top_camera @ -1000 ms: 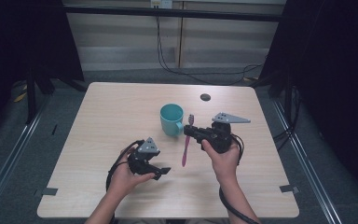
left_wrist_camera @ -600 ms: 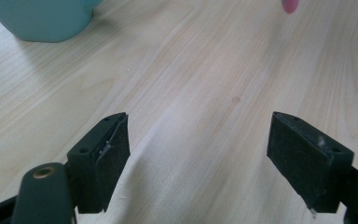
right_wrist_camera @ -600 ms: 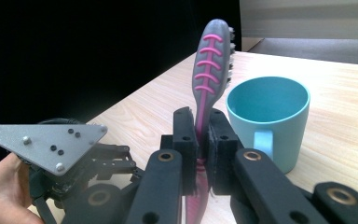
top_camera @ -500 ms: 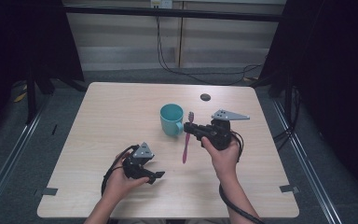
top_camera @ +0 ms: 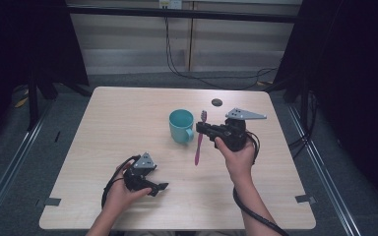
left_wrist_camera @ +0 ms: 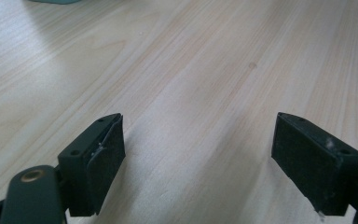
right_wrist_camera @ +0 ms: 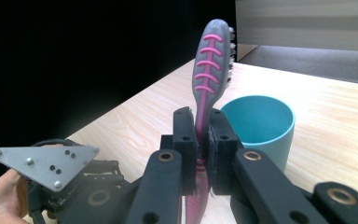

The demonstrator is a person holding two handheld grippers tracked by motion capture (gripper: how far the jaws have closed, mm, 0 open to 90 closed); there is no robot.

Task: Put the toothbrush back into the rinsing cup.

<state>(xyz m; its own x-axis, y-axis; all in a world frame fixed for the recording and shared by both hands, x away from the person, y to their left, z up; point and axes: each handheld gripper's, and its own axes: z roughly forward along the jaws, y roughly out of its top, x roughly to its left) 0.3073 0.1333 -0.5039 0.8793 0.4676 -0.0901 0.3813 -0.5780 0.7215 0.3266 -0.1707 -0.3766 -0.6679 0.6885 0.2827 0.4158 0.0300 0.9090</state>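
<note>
The right gripper (top_camera: 203, 129) is clamped on a pink toothbrush (top_camera: 199, 139), which it holds upright just beside the teal cup (top_camera: 180, 126) near the middle of the tabletop (top_camera: 128, 118). The left gripper (left_wrist_camera: 198, 163) sits low over bare wood near the front edge; its jaws have just been opening and stand apart with nothing between them.

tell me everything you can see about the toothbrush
The toothbrush is pink with a grey head back crossed by raised pink ribs; pale bristles show at the head's far edge. It looks like plastic with rubbery grip strips. The right gripper is shut on its neck, just below the head, holding it off the table. In the high view it runs lengthwise beside the teal cup, head toward the table's far edge, handle end nearer the person. Only the gripper's pads touch it.
</note>
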